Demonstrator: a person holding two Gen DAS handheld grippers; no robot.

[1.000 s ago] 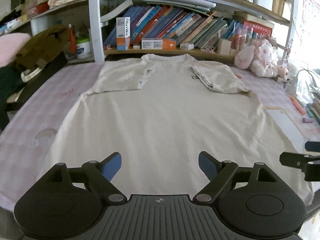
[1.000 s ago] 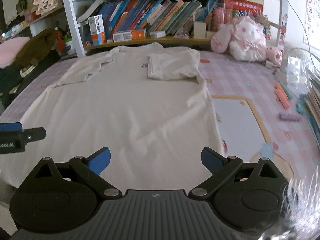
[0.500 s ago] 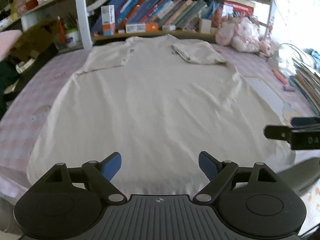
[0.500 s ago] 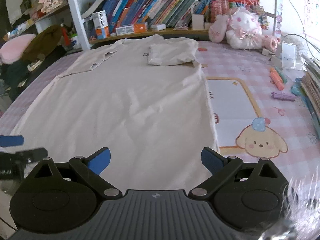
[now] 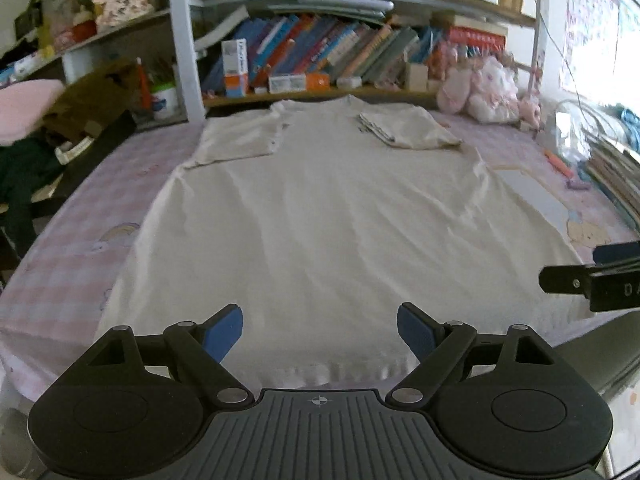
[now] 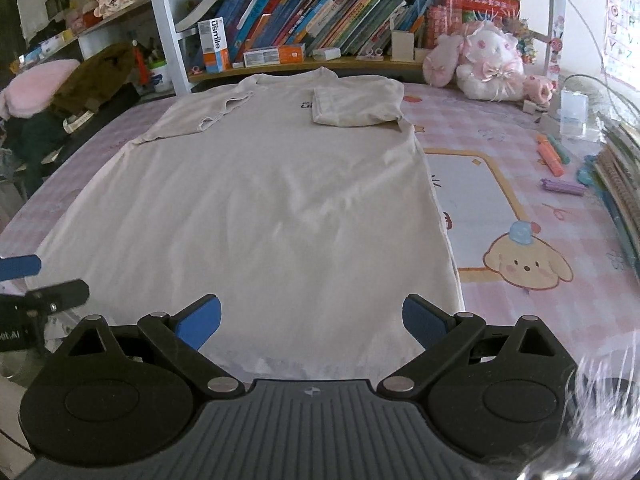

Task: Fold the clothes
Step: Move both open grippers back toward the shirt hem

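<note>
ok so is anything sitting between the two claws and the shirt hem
Nothing visible. The left claw and right claw are both open just short of the near hem of the shirt, with nothing lying on it there.

- A lived-in home room, likely a child's study corner or bedroom; the pink checked cloth (image 6: 520,128) with a cartoon puppy print (image 6: 524,264) covers the work surface
- Along the far side, a shelf (image 6: 320,65) crammed with leaning picture books (image 6: 320,20); pink plush toys (image 6: 480,64) sit at its right end
- Far left, piled clothes (image 5: 80,100); right, highlighter pens (image 6: 554,156) and an alphabet chart (image 6: 624,20) on the wall
</note>
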